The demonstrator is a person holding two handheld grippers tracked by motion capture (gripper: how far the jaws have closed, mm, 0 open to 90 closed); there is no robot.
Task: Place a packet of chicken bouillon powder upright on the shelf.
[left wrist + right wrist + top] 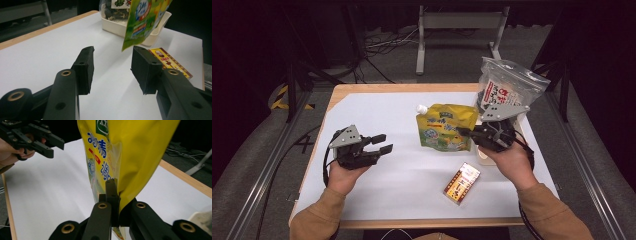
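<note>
A yellow spouted pouch [443, 125] with a white cap hangs above the middle of the white table [377, 105]. My right gripper [465, 133] is shut on its lower edge. In the right gripper view the jaws [115, 192] pinch the pouch [132, 152], one jaw hidden behind it. My left gripper [380, 142] hovers over the table's left part, open, with nothing between its fingers [86, 67]. The left gripper view has the pouch [142, 20] hanging ahead, apart from the jaws.
A cream tray [156, 36] stands at the right edge with a clear bag [509, 82] of dark contents upright in it. A red and yellow box [462, 183] lies flat near the front right. The other hand's gripper [45, 143] is at the right gripper view's upper left.
</note>
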